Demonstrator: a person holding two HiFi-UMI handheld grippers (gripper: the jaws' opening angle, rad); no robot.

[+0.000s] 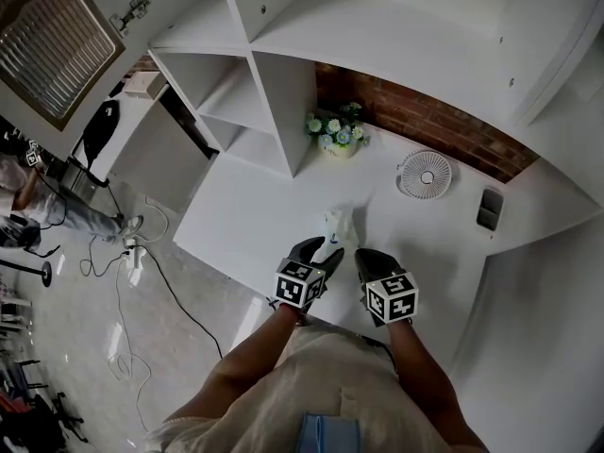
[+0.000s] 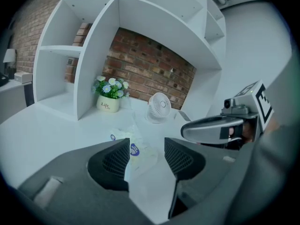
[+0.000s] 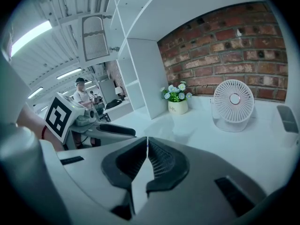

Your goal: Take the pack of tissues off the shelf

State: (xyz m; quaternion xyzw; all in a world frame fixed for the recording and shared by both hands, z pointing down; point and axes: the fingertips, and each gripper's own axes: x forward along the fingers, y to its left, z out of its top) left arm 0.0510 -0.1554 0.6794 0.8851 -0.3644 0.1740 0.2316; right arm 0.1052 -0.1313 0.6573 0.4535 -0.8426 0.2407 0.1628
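My left claw [image 2: 146, 156] is spread, pinching nothing; my right claw [image 3: 144, 156] is pressed together, empty. The pack of tissues [image 1: 340, 226] lies on the white bench [image 1: 247, 217], just ahead of my left claw at one o'clock. It looks soft and pale in glossy, crinkled film, though glare blurs it. Nipping only loose wrap would let it slip, and a nudge could skate it across the smooth bench.

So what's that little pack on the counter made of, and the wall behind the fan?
The pack of tissues looks like thin, soft plastic film: it is translucent and crinkled, with a small printed label. The wall seems rough, matte red brick, with mortar lines showing, though it could be a facing.
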